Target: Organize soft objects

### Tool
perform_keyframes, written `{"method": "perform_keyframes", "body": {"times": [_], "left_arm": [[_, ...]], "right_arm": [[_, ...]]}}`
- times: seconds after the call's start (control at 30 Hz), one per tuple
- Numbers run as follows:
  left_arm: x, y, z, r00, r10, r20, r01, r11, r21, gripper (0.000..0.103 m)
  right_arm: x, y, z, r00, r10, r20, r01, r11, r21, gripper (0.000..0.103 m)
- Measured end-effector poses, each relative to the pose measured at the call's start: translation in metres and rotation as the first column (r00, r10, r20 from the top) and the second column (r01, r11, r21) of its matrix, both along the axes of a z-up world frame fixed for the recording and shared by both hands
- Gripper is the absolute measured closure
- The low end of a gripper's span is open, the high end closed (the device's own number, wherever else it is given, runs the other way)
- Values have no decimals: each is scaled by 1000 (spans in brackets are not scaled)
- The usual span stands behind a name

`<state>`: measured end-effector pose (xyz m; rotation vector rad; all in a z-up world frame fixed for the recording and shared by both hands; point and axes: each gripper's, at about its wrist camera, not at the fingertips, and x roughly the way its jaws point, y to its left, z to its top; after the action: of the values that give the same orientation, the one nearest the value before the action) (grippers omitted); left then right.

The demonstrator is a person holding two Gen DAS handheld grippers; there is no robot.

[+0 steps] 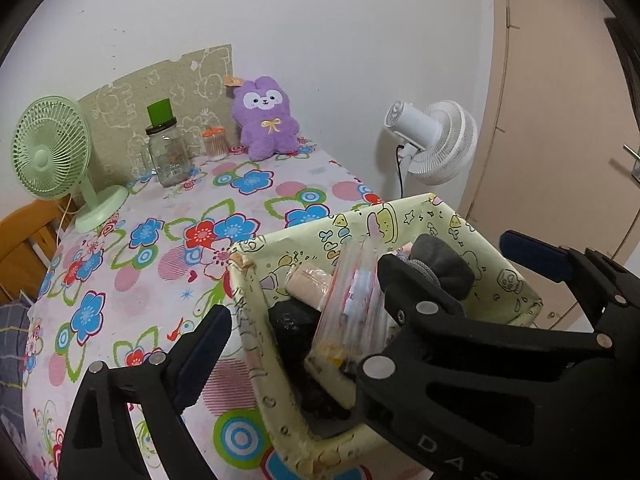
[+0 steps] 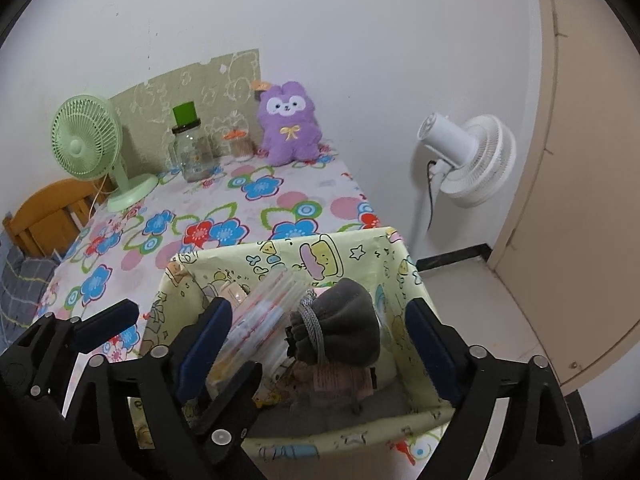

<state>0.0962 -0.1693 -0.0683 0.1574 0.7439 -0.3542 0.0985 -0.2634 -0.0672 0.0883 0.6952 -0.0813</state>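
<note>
On the near corner of the floral table: the fabric bin (image 2: 362,246) stands with its yellow-green patterned walls upright and its mouth up.
Bin contents: a grey drawstring pouch (image 2: 344,322) lies on top toward the right, a clear zip bag (image 2: 260,316) leans against it on the left, and a beige roll (image 1: 310,280) lies deeper, beside something dark I cannot name.
Left on the table: a purple plush toy (image 1: 266,120) sits upright at the far edge against the wall, well apart from the bin.
Plush handling: it looks light, squashy and not fragile; the fur may slip, so a deep pinch across the body or an arm seems safest.
Pouch handling: soft and limp; the gathered cord neck is the firmest hold.
Zip bag handling: thin and slick, likely to slide; take it at the sealed edge.
Left gripper (image 1: 370,276): jaws wide apart, astride the bin's left wall, pressing on nothing.
Right gripper (image 2: 318,344): jaws wide apart over the bin, with pouch and bag between them but the pads clear of both.
</note>
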Motion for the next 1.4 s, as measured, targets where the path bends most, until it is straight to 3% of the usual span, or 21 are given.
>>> {"method": "perform_keyframes", "body": {"times": [0.33, 0.7, 1.4], "left_arm": [[-19, 30, 9, 999, 36, 22, -35, 999, -27, 1], [-32, 76, 24, 988, 143, 57, -141, 989, -32, 0], [-77, 177, 68, 920, 350, 179, -338, 937, -94, 0]], "right_arm": [[-23, 18, 10, 999, -23, 34, 23, 1000, 6, 7], [-41, 50, 28, 996, 12, 84, -12, 1000, -5, 7], [-69, 106, 73, 982, 88, 169, -88, 996, -11, 7]]}}
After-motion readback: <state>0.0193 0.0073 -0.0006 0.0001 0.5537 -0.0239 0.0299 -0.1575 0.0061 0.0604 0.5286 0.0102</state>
